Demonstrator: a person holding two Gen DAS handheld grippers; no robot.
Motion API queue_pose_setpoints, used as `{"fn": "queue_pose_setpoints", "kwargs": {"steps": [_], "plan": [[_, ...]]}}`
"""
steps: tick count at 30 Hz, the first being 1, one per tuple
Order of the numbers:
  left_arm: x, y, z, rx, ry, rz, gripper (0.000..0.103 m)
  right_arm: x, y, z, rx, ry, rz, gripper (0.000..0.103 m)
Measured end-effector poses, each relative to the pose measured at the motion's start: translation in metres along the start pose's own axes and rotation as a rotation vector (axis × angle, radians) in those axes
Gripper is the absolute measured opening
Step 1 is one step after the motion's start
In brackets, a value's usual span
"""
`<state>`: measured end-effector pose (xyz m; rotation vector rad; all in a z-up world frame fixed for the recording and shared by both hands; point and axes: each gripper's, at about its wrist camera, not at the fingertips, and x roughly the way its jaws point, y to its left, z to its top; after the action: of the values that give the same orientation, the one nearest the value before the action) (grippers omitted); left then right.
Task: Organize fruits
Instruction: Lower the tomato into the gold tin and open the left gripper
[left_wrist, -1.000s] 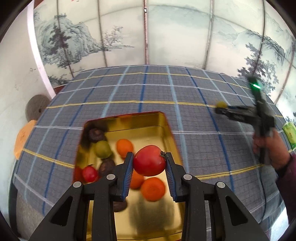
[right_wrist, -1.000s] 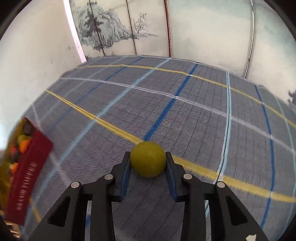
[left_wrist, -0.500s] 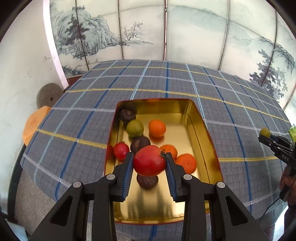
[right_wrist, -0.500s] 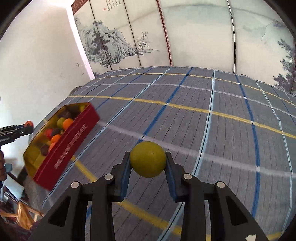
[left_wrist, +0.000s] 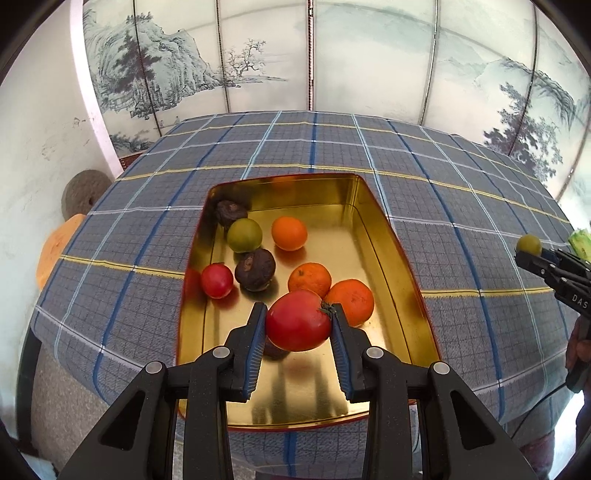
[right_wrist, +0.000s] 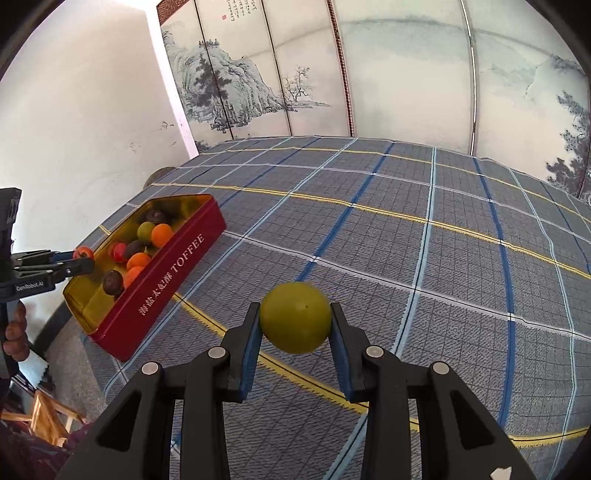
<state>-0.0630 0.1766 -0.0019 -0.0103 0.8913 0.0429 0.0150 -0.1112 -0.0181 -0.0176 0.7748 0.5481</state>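
While the left gripper (left_wrist: 298, 325) hung over the gold tin (left_wrist: 399, 236), its fingers (left_wrist: 255, 343) squeezed a red tomato (left_wrist: 298, 320) above the oranges (left_wrist: 349, 301). Off to the side, the right gripper (right_wrist: 294, 319) clamped a green fruit (right_wrist: 294, 316) over the plaid counter (right_wrist: 443, 258).

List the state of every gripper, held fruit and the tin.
Left gripper: shut on large red tomato, above the tin.
Right gripper: shut on yellow-green round fruit, above the cloth.
Red toffee tin with gold inside: open, holding fruit.
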Motion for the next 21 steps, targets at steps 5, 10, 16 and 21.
{"fn": "queue_pose_setpoints", "kwargs": {"steps": [5,10,16,21], "plan": [[0.005,0.000,-0.003,0.006,0.003,-0.002,0.035,-0.003,0.012,0.003,-0.017,-0.003,0.006,0.033],[0.007,0.001,-0.005,0.006,0.000,0.007,0.035,-0.004,0.021,0.006,-0.033,-0.003,0.012,0.033],[0.009,0.003,-0.007,0.006,-0.011,0.021,0.035,-0.006,0.031,0.010,-0.049,-0.006,0.023,0.033],[0.008,0.001,-0.007,0.022,-0.031,0.042,0.036,-0.010,0.044,0.014,-0.070,-0.012,0.036,0.033]]}}
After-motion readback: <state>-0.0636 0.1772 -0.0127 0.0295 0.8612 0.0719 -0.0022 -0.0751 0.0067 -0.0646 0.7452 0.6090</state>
